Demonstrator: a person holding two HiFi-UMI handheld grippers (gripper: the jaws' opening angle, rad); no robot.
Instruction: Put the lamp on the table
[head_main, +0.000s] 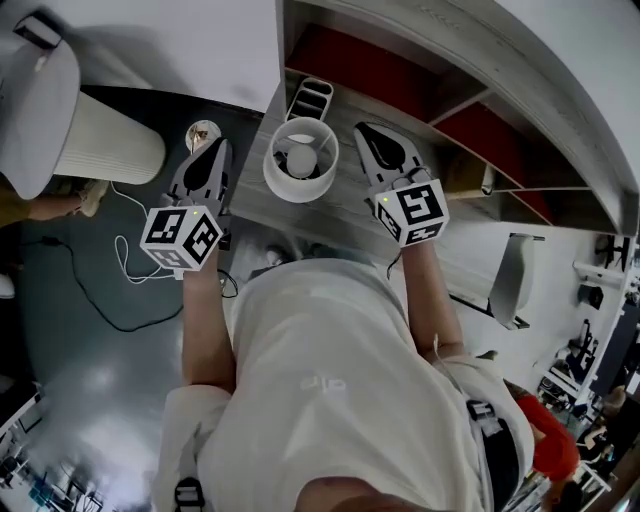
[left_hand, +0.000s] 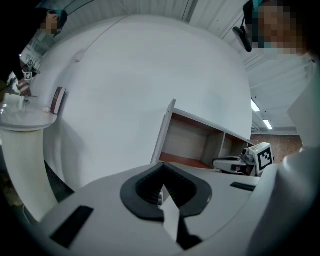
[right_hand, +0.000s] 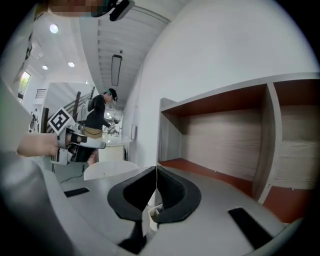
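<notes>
Left gripper and right gripper, both with jaws closed and empty, flank the lamp at upper centre of head view. Lamp has a white round open-top shade with the bulb visible inside, upright on the grey wood table.

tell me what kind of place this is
Probably an office-like lab or studio: a grey desk with open shelves, a white pedestal table, and ceiling strip lights.

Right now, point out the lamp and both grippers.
lamp (head_main: 300, 190), head view, near wall of its white shade.
left gripper (head_main: 219, 148), head view, tip of its closed jaws.
right gripper (head_main: 365, 132), head view, tip of its closed jaws.
</notes>
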